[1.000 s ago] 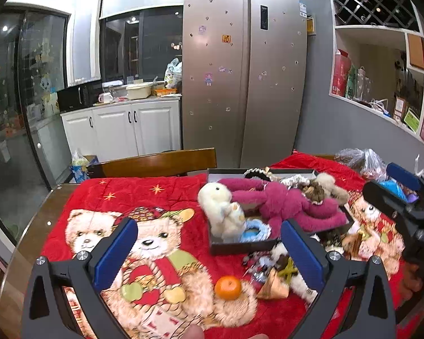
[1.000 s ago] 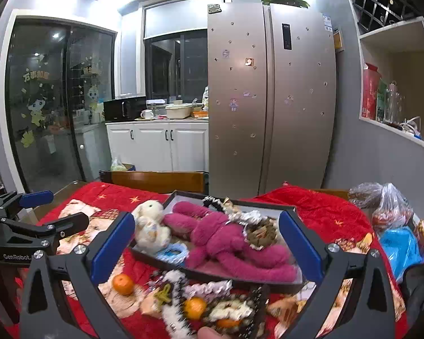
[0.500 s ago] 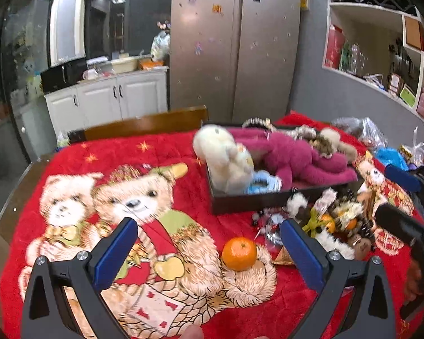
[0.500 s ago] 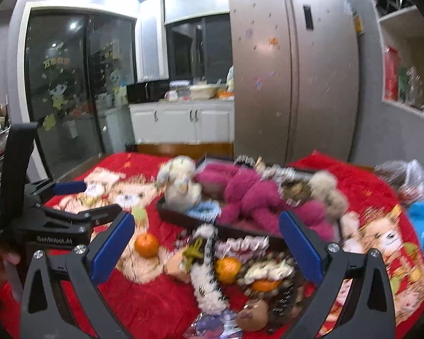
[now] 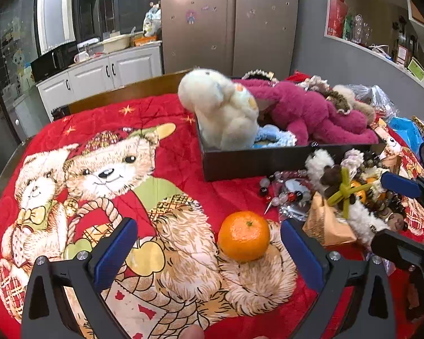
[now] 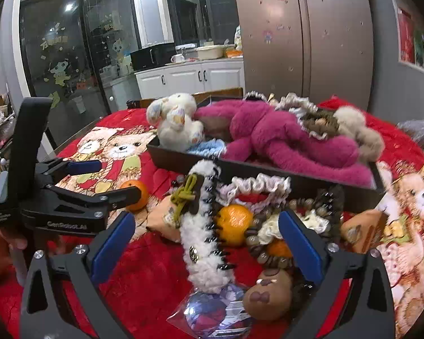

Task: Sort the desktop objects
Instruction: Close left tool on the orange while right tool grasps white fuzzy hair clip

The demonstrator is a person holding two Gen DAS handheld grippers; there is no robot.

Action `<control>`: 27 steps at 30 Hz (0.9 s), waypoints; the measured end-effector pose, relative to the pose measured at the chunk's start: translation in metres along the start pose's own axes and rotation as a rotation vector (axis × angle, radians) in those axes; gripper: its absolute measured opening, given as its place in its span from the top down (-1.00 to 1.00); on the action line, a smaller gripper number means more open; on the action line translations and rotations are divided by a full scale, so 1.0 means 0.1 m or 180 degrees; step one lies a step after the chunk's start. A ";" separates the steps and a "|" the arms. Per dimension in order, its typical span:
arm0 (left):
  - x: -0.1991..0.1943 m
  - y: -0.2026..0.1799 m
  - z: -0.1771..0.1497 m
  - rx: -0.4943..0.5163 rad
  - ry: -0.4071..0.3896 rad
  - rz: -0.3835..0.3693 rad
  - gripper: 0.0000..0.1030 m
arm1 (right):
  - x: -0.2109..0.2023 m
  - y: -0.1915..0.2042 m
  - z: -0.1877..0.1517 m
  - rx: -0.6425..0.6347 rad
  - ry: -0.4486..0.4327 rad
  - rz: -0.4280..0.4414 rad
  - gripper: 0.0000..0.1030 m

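Left gripper [image 5: 207, 227]: wide open, nothing held. Lower and closer to the red bear-print blanket [image 5: 161, 147] than a second ago. Right in front now, between the two blue fingers but nearer the right one, a small round orange mandarin [image 5: 243, 236], not touched yet. Looks ready to be picked up next.

Right gripper [image 6: 206, 219]: wide open too, also empty, also dropped down close. Just ahead between its fingers, a fluffy white hair clip with black teeth [image 6: 203, 243], on top of a messy pile with beads, scrunchies and another little mandarin [image 6: 234, 224]. All of that still to be sorted.

Farther ahead of both grippers, a flat black tray [image 5: 268, 163]. Inside it: a cream fluffy toy animal [image 5: 223, 110] at the left end, a small blue woolly thing [image 5: 274, 138] beside it, and a long pink plush toy [image 5: 311, 113] lying across the rest. Tray quite full already.
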State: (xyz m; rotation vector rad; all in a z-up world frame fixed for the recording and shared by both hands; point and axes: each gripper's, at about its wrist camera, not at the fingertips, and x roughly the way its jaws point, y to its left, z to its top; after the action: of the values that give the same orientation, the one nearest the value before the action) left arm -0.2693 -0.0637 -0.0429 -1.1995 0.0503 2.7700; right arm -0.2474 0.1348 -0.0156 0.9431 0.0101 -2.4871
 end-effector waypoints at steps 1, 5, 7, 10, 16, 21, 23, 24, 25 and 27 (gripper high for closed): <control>0.02 0.01 -0.01 -0.0009 0.0028 0.0011 -1.00 | 0.02 -0.02 -0.01 0.0053 0.0022 0.0076 -0.93; 0.11 0.05 -0.01 -0.0057 0.0146 -0.0021 -1.00 | 0.01 -0.05 -0.01 0.0126 0.0015 0.0159 -0.85; 0.15 0.06 -0.01 -0.0069 0.0183 -0.0028 -1.00 | 0.00 -0.07 0.00 0.0168 0.0033 0.0210 -0.75; 0.20 0.07 -0.01 -0.0082 0.0278 -0.0036 -1.00 | 0.01 -0.06 -0.02 0.0145 0.0071 0.0204 -0.61; 0.26 0.02 -0.02 -0.0034 0.0365 0.0041 -1.00 | -0.02 0.03 -0.03 -0.0006 0.0093 0.0248 -0.41; 0.26 0.02 -0.03 -0.0033 0.0378 0.0048 -1.00 | 0.13 0.11 -0.09 -0.0168 0.0338 0.0094 -0.26; 0.25 0.01 -0.03 -0.0030 0.0378 0.0053 -1.00 | 0.15 0.09 -0.09 -0.0134 0.0370 0.0075 -0.17; 0.25 0.01 -0.03 -0.0031 0.0378 0.0052 -1.00 | 0.14 0.06 -0.10 -0.0101 0.0372 0.0075 -0.13; 0.25 0.01 -0.03 -0.0029 0.0378 0.0055 -1.00 | 0.15 0.03 -0.10 -0.0055 0.0391 0.0049 -0.04; 0.25 0.01 -0.02 -0.0029 0.0380 0.0053 -1.00 | 0.15 -0.02 -0.11 -0.0018 0.0411 -0.0018 0.19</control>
State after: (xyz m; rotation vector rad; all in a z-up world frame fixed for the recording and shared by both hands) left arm -0.2852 -0.0625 -0.0627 -1.3717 0.0590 2.7122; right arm -0.2514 0.1318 -0.0336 1.1010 0.0621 -2.4258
